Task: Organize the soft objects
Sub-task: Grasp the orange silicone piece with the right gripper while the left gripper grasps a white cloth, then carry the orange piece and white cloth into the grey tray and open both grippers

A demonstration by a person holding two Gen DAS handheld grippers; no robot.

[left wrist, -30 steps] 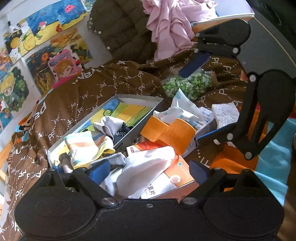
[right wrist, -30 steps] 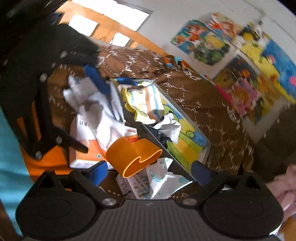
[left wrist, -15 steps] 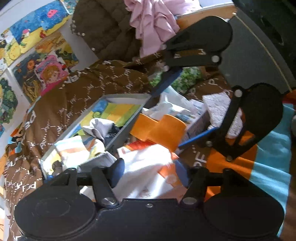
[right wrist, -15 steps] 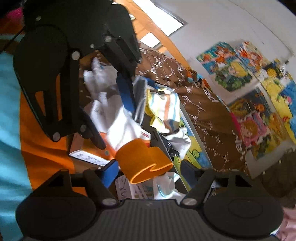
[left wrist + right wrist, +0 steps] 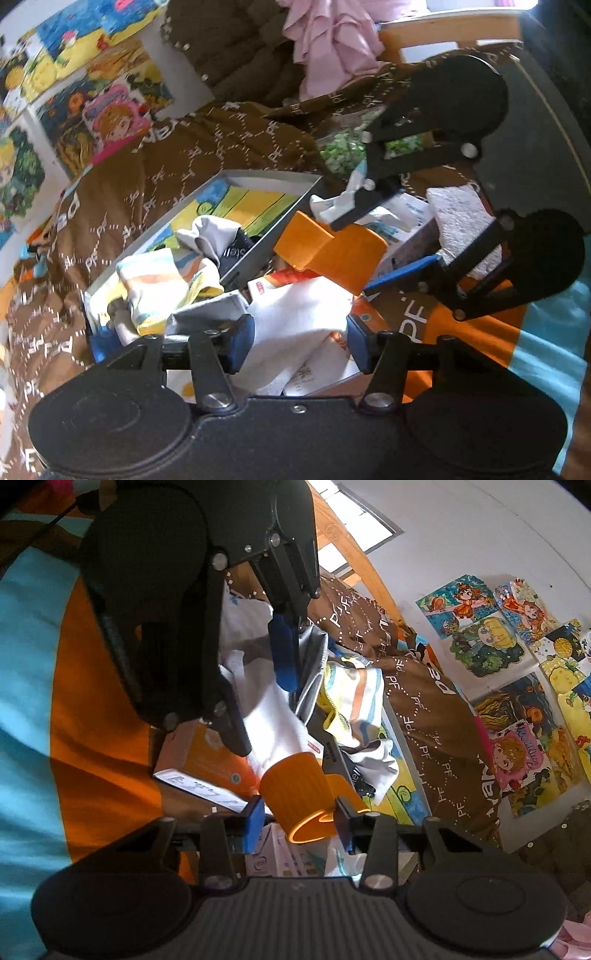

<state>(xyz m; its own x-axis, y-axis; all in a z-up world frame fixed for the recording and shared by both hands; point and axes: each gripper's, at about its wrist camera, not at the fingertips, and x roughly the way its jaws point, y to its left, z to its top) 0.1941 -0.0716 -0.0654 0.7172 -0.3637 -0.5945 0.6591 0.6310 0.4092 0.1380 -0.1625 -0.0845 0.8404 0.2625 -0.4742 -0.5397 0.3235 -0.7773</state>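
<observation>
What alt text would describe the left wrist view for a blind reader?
The left tool straddles a white cloth lying on an orange box, pads apart. Ahead, the right tool closes around an orange foam piece beside a grey tray holding socks.

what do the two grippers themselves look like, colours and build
Both look alike. The left gripper and right gripper have matte black plastic bodies with two round housings, black linkage arms with silver screws and pivot pins, and blue pads on the fingers. The right body's top is ribbed. No markings or sleeves are visible.
</observation>
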